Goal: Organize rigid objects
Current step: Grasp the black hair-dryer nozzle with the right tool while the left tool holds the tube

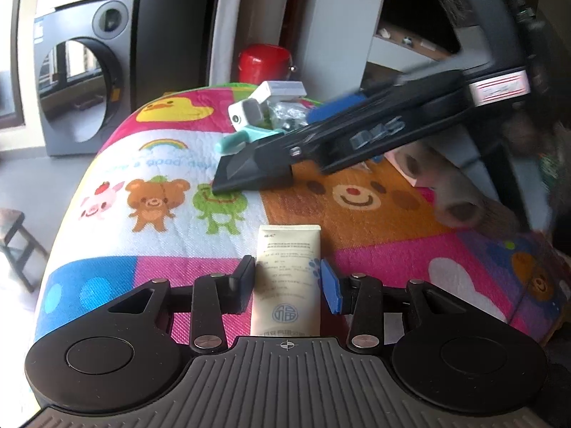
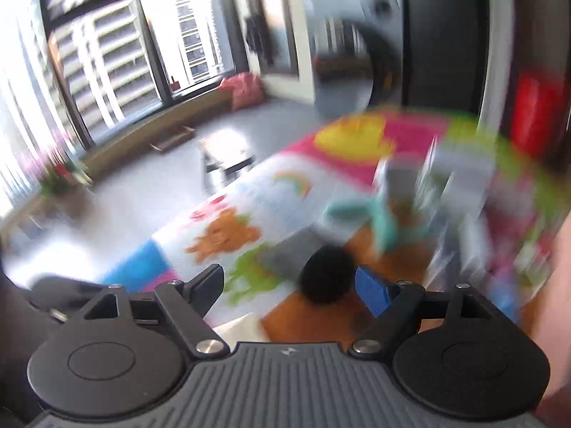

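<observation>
The left gripper (image 1: 287, 285) clamps a cream tube (image 1: 287, 278) above the cartoon mat (image 1: 160, 242); the right gripper (image 2: 289, 287) gapes, a dark blurred thing (image 2: 326, 273) perhaps between its fingers.

Each black plastic tool (image 1: 287, 285) is showing a ribbed grey housing, round black hubs, silver screws and one blue pad; the right tool (image 1: 257, 174) is wearing a red-and-white label.

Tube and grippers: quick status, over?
Left gripper shut on tube over the mat. Right gripper open, nothing clearly gripped, view blurred. Pile of objects ahead; right gripper crosses in front.
</observation>
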{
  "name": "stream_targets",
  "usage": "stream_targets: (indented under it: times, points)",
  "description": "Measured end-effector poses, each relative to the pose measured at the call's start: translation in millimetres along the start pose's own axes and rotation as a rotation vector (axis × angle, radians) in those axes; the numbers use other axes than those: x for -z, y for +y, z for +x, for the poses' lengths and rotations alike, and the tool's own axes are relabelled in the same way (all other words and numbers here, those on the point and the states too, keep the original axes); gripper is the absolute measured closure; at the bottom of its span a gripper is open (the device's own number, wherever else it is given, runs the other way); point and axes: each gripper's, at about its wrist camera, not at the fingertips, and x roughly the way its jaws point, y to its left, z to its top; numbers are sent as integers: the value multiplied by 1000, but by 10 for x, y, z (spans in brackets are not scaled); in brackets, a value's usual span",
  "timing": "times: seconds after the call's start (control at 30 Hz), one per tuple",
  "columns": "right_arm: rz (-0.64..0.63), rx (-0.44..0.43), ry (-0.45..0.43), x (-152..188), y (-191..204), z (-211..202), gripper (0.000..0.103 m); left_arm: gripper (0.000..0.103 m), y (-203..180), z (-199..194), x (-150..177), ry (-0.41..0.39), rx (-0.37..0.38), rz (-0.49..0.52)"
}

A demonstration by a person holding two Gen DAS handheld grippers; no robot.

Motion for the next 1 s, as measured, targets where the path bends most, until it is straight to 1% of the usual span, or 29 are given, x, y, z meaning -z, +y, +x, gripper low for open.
stream_targets:
  times: [0.03, 0.1, 0.2, 0.23, 0.27, 0.3, 0.37, 0.4, 0.43, 0.47, 0.53, 0.6, 0.7, 0.83, 0.87, 0.93, 1.0]
  points:
    - [-63, 28, -3, -36, 57, 72, 21, 58, -1, -3, 2, 2, 2, 2]
    - [-128, 26, 13, -94, 104, 209, 21, 58, -6, -9, -3, 7, 4, 2]
    - [-112, 3, 62, -120, 130, 440, 21, 58, -31, -17, -4, 22, -3, 15]
    - [-104, -2, 91, -116, 109, 554, 26, 58, -40, -19, -9, 30, -7, 22]
    - [-90, -15, 111, -90, 81, 608, 35, 58, -54, -23, -13, 40, -12, 33]
    - [-79, -9, 123, -81, 73, 599, 50, 58, -70, -26, -13, 47, -17, 45]
    - [-55, 24, 121, -41, 68, 417, 50, 58, -108, -28, -5, 55, -32, 61]
    - [-46, 40, 106, -2, 68, 271, 52, 58, -135, -32, 1, 57, -40, 69]
    - [-35, 55, 92, 50, 62, 93, 58, 59, -168, -41, 9, 60, -42, 77]
    - [-19, 64, 82, 110, 49, -76, 58, 59, -195, -55, 17, 61, -35, 81]
    - [18, 89, 52, 267, -1, -442, 58, 59, -267, -94, 40, 60, 14, 81]
    - [49, 137, 24, 471, -64, -806, 58, 59, -377, -137, 54, 54, 52, 99]
    - [110, 204, 4, 818, -184, -1279, 58, 59, -615, -205, 16, 29, 84, 155]
    - [213, 297, -12, 1294, -325, -1773, 58, 60, -926, -268, -137, -6, 149, 222]
    - [245, 315, -20, 1387, -362, -1885, 58, 84, -999, -270, -200, -13, 164, 240]
    - [301, 349, -56, 1531, -430, -2111, 58, 90, -1134, -276, -393, -40, 201, 256]
    - [337, 390, -112, 1583, -504, -2324, 58, 90, -1273, -267, -666, -88, 244, 275]
